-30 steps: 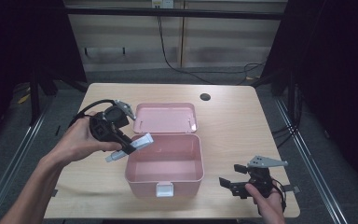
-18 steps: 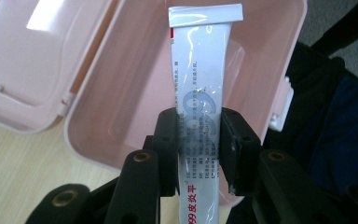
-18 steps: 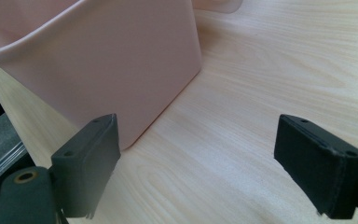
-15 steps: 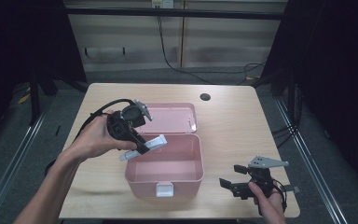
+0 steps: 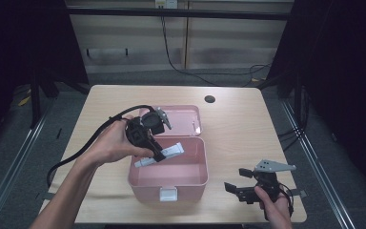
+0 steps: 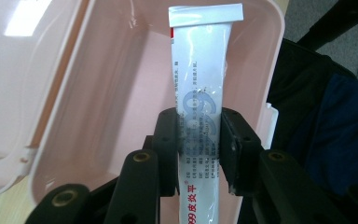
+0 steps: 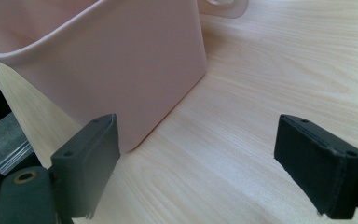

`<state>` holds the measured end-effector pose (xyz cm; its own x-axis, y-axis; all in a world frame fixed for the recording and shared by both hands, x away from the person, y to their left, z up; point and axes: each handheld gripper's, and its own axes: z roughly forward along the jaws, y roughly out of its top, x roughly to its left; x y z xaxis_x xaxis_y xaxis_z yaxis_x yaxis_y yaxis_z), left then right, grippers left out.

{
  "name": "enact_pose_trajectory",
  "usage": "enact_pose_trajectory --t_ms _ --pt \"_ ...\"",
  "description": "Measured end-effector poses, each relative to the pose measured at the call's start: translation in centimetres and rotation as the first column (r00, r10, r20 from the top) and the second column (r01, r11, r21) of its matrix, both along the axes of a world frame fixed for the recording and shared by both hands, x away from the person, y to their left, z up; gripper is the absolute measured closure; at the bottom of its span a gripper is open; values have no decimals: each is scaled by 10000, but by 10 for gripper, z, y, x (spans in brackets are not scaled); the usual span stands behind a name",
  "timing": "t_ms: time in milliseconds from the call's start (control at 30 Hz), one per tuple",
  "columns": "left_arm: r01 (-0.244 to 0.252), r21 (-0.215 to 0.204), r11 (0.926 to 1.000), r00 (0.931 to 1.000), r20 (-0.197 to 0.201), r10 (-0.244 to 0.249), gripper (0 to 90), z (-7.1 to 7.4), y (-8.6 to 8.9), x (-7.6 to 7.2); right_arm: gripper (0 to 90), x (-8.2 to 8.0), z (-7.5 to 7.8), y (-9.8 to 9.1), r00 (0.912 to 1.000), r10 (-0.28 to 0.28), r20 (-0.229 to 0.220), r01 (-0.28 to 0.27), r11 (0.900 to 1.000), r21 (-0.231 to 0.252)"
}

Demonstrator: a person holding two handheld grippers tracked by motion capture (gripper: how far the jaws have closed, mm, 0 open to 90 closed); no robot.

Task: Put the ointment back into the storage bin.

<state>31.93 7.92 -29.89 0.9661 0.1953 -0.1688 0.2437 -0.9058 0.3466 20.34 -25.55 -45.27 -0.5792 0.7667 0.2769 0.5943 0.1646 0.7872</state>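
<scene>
An open pink plastic box stands mid-table with its lid laid back behind it. My left gripper is shut on a white tube and holds it over the box's left rim. In the left gripper view the white tube runs up between the jaws, its crimped end out over the box's inside. My right gripper rests on the table at the front right, open with nothing between its jaws. Seen from the right gripper, the pink box's corner stands close ahead on the left.
The wooden table has a dark round hole near its far edge. A white latch is on the box's front. A black cable trails from the left gripper off the table's left side.
My left hand has carried the tube rightward, from beside the box's left wall to over its rim. The right gripper has stayed still.
</scene>
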Motion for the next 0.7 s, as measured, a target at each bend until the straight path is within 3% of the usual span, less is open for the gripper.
enact_pose_trajectory --t_ms 200,267,467,600,700 --pt "128 168 9998 9998 -123 -126 698 -9 -6 2 137 0 0 0 10000 55 -77 -55 10000 -20" --pt "110 195 9997 9991 -412 -102 698 -17 -10 1 137 0 0 0 10000 46 -77 -47 10000 -31" --pt "108 378 9992 9985 -539 -88 698 -34 -14 3 137 0 0 1 9999 108 -64 -108 9999 -14" --pt "410 343 9986 9968 -697 -385 699 -39 -20 1 137 0 -1 0 9999 91 -76 -91 10000 -21" --pt "353 324 9989 9976 -600 -333 700 -43 -23 0 137 0 0 1 9999 100 -101 -100 9999 -52"
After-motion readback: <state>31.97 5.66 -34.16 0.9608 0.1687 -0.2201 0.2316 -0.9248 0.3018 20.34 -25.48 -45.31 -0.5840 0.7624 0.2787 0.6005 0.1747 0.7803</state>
